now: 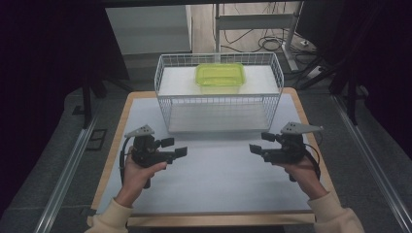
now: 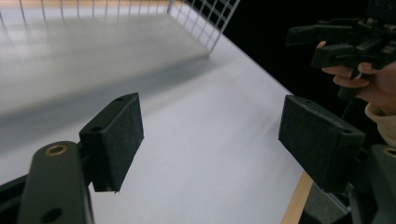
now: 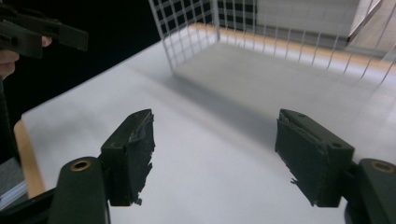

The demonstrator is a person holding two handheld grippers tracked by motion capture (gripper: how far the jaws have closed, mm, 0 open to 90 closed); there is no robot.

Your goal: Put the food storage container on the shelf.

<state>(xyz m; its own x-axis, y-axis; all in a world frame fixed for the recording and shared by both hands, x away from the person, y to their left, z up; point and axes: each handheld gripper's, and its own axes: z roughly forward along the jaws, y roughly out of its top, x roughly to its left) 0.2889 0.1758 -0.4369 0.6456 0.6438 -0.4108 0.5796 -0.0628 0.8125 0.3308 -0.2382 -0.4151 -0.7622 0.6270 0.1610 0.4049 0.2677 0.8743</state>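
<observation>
Two hand-held grippers, left hand-held gripper [image 1: 180, 147] and right hand-held gripper [image 1: 256, 143], hover wide open and empty over the table [image 1: 214, 179], nothing yet grasped, while the green lidded container [image 1: 219, 75] waits inside the white wire basket [image 1: 218, 121].

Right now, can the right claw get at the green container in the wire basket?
Probably yes: the right claw is open and empty, and the green container sits in the open-topped wire basket. It would likely have to go over the front wall.
</observation>
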